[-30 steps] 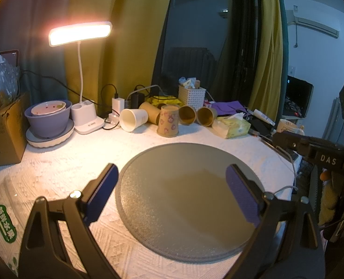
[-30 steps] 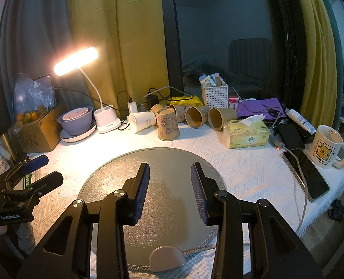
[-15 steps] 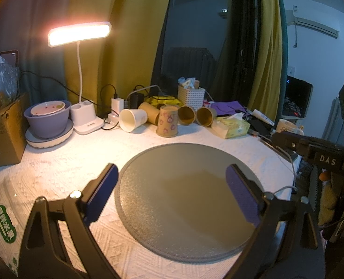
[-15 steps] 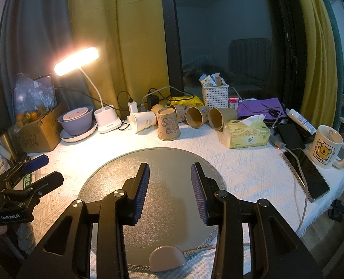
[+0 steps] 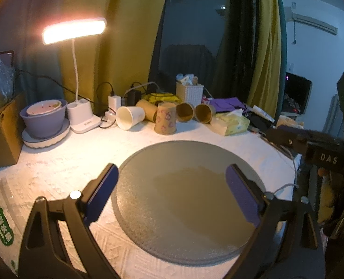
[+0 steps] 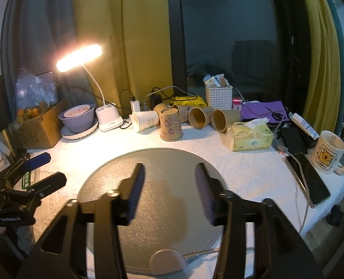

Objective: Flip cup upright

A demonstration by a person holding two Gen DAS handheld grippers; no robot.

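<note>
so the left claw [image 5: 172,193] is spread wide with nothing between its fingers, hanging over the near side of the round grey mat [image 5: 183,197]. the right claw [image 6: 169,190] is also apart and holding nothing, gap a bit narrower, over the same mat [image 6: 172,162], and its fingertips look blurry. the mat lies on a white textured cloth covering the tabletop [image 6: 253,169].

the cup to flip, the patterned paper cup [image 6: 171,127], is standing mouth-down just past the far edge of the mat, well apart from both claws. right behind it there's a white cup [image 6: 146,121] on its side plus a few brown cups [image 6: 201,117] lying down with mouths toward the camera. lit desk lamp [image 6: 106,118] and a purple bowl [image 6: 77,118] off to the left, tissue pack [image 6: 249,136] and a bear mug [image 6: 328,152] on the right
</note>
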